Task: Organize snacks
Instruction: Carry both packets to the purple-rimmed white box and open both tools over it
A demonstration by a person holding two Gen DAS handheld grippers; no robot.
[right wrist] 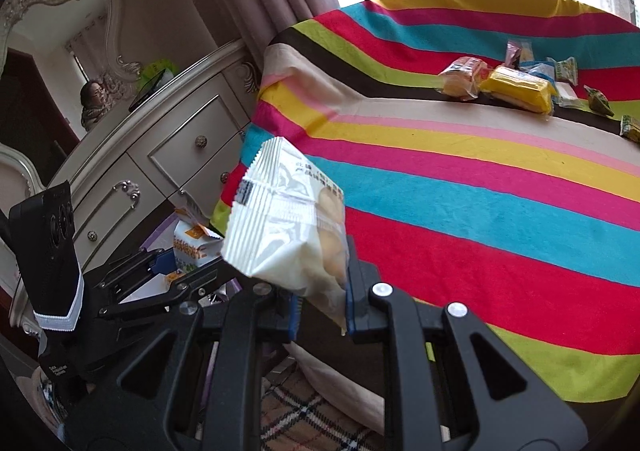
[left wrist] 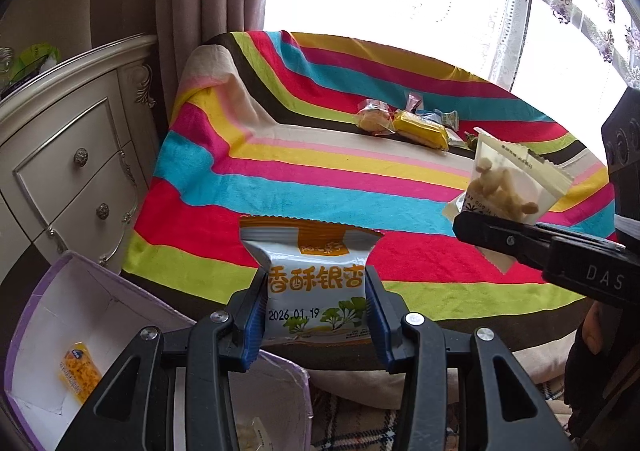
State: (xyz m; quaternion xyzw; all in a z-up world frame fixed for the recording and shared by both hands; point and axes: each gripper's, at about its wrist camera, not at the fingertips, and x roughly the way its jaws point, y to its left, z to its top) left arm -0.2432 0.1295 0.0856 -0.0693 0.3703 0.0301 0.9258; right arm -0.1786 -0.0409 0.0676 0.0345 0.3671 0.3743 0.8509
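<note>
1. Beside the bed, low at the left of the left wrist view, an open purple box (left wrist: pixel 100 315) stands with its white inside showing and one small orange packet (left wrist: pixel 80 375) already lying on its floor. I judge this to be where the snacks are being gathered.
2. Held over the near edge of the striped blanket (left wrist: pixel 320 187), the left gripper (left wrist: pixel 316 315) has its fingers (left wrist: pixel 252 323) pressed on both side edges of a white-and-orange ginkgo snack packet (left wrist: pixel 316 283). The grip sits low on the packet, so its crimped top stays free above the fingers.
3. That packet stands upright, long axis running away from the camera, printed face and date toward the lens.
4. The right gripper (right wrist: pixel 320 303) holds a pale packet of round biscuits (right wrist: pixel 288 227), fingers nearly closed on its lower corner. In the left view it hangs off the blanket, well apart from the other packet.
5. This second packet is tilted, its long axis leaning up and to the left in the right wrist view, crimped seal uppermost and the contents slumped toward the fingers.
6. Far across the bed a cluster of loose snacks (right wrist: pixel 516 87) lies on the blanket, not yet collected.
7. Holding one packet per hand probably lets both go into the box in a single trip.
</note>
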